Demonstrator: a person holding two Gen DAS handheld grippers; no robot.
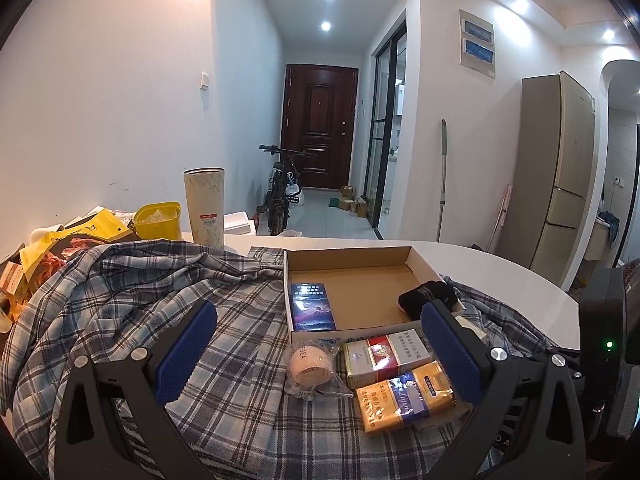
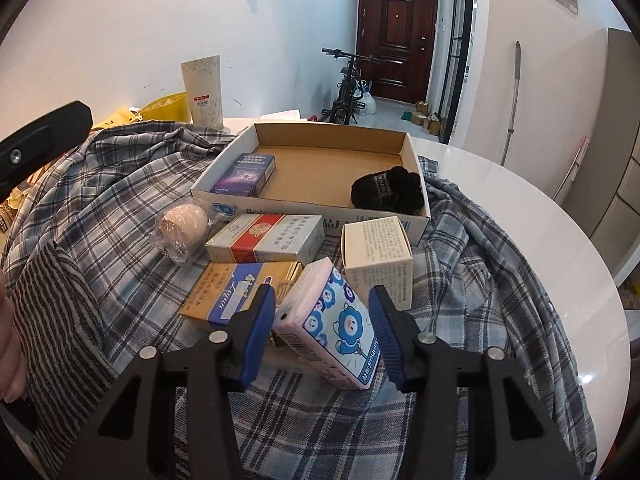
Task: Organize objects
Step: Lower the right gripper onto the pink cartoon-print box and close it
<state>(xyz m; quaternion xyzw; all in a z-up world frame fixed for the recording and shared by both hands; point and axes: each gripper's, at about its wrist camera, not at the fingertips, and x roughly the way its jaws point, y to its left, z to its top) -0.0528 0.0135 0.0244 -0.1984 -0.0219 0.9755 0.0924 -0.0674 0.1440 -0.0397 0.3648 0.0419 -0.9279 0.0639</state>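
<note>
Inside, cardboard box (image 2: 412, 148) holds purple pack (image 2: 245, 175), black bundle (image 2: 387, 195).

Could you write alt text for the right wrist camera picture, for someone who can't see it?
The right hand-held gripper straddles a pink-and-blue tissue pack lying on a plaid shirt. Beyond it lie three small boxes and a wrapped beige roll. Behind those, an open cardboard box holds a purple pack and a black bundle.
</note>
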